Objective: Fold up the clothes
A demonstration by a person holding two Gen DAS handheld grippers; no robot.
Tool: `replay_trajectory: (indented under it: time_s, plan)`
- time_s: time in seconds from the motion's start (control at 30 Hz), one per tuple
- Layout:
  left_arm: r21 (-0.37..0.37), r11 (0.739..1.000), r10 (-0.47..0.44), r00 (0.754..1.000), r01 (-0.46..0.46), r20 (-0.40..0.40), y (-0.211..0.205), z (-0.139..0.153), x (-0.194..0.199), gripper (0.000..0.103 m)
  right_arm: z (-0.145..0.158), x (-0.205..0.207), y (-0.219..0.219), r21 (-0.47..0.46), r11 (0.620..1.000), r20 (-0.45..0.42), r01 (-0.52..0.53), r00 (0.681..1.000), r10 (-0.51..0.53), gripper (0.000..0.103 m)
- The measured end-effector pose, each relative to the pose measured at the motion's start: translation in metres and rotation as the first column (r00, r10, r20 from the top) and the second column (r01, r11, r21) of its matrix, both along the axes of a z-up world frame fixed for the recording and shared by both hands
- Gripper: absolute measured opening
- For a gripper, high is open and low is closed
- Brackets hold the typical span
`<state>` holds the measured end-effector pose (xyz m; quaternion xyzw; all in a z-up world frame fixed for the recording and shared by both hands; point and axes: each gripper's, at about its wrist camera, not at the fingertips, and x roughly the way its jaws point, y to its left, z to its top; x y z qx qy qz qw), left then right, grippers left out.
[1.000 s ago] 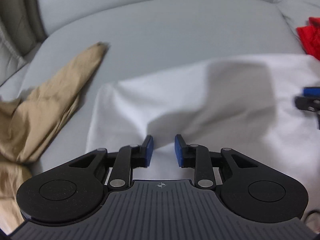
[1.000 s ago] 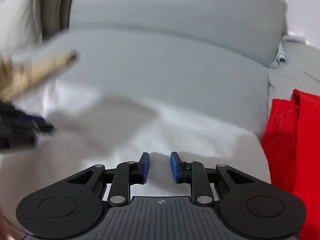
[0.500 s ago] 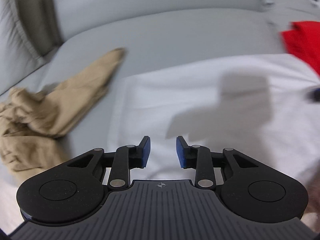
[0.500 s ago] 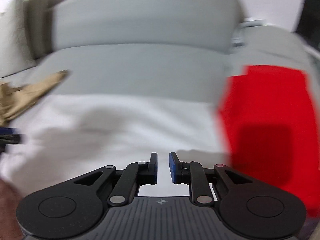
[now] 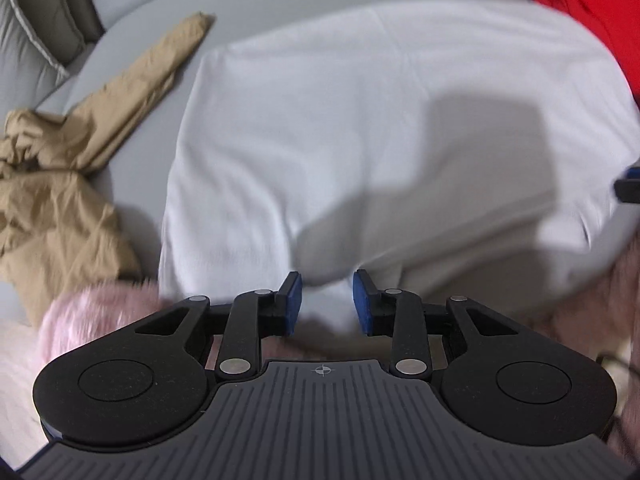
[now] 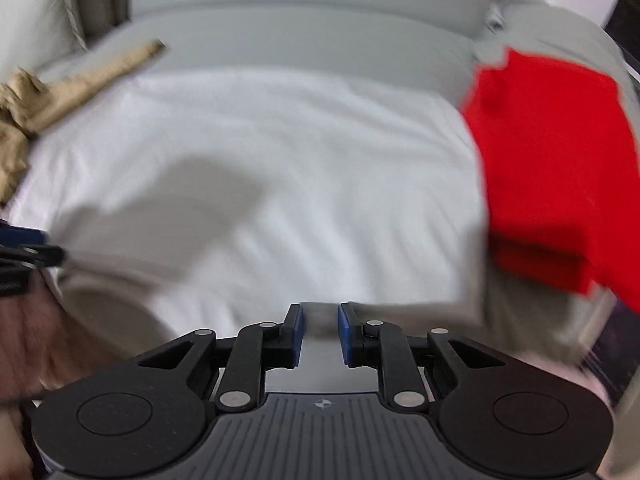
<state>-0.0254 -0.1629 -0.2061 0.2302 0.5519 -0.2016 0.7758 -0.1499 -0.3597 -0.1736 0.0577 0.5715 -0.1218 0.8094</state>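
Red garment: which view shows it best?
Right wrist view: the red garment shows nearly whole, folded beside the white cloth. The left wrist view catches only its corner at the top-right edge.

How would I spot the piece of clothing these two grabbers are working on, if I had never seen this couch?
Start at the grey sofa seat; spread flat across its middle is a white garment, in front of both open grippers. A crumpled tan garment lies to its left and a red garment to its right, so it is the only white, smoothed-out piece.
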Motion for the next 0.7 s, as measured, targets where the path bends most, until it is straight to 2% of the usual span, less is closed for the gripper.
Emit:
replay_trajectory:
  time_s: [0.17, 0.3, 0.43, 0.53, 0.6, 0.7]
  plan:
    - [-0.121, 0.992, 0.042, 0.998, -0.035, 0.055, 0.002, 0.023, -0.011, 0.036, 0.019, -0.011, 0.0, 0.057, 0.998, 0.096, 0.023, 0.995, -0.028, 0.023]
    - [-0.159, 0.987, 0.059, 0.991, -0.04, 0.118, -0.013, 0.033, -0.012, 0.047, 0.01, 0.015, 0.026, 0.093, 0.995, 0.143, -0.02, 0.99, 0.006, 0.024]
    - [-0.193, 0.98, 0.085, 0.986, -0.057, 0.144, -0.031, 0.026, -0.004, 0.047, 0.002, 0.028, 0.044, 0.119, 0.992, 0.168, -0.042, 0.986, 0.022, 0.024]
    - [-0.184, 0.981, 0.086, 0.983, -0.055, 0.165, -0.04, 0.014, -0.002, 0.047, -0.007, 0.036, 0.051, 0.126, 0.991, 0.191, -0.049, 0.981, 0.025, 0.024]
    - [-0.146, 0.988, 0.071, 0.98, -0.044, 0.185, -0.044, 0.002, -0.006, 0.048, -0.016, 0.037, 0.054, 0.092, 0.993, 0.198, -0.068, 0.979, 0.049, 0.025]
    - [-0.105, 0.994, 0.016, 0.985, 0.003, 0.174, -0.045, -0.012, -0.013, 0.048, -0.017, 0.03, 0.052, 0.079, 0.993, 0.204, -0.087, 0.977, 0.07, 0.025]
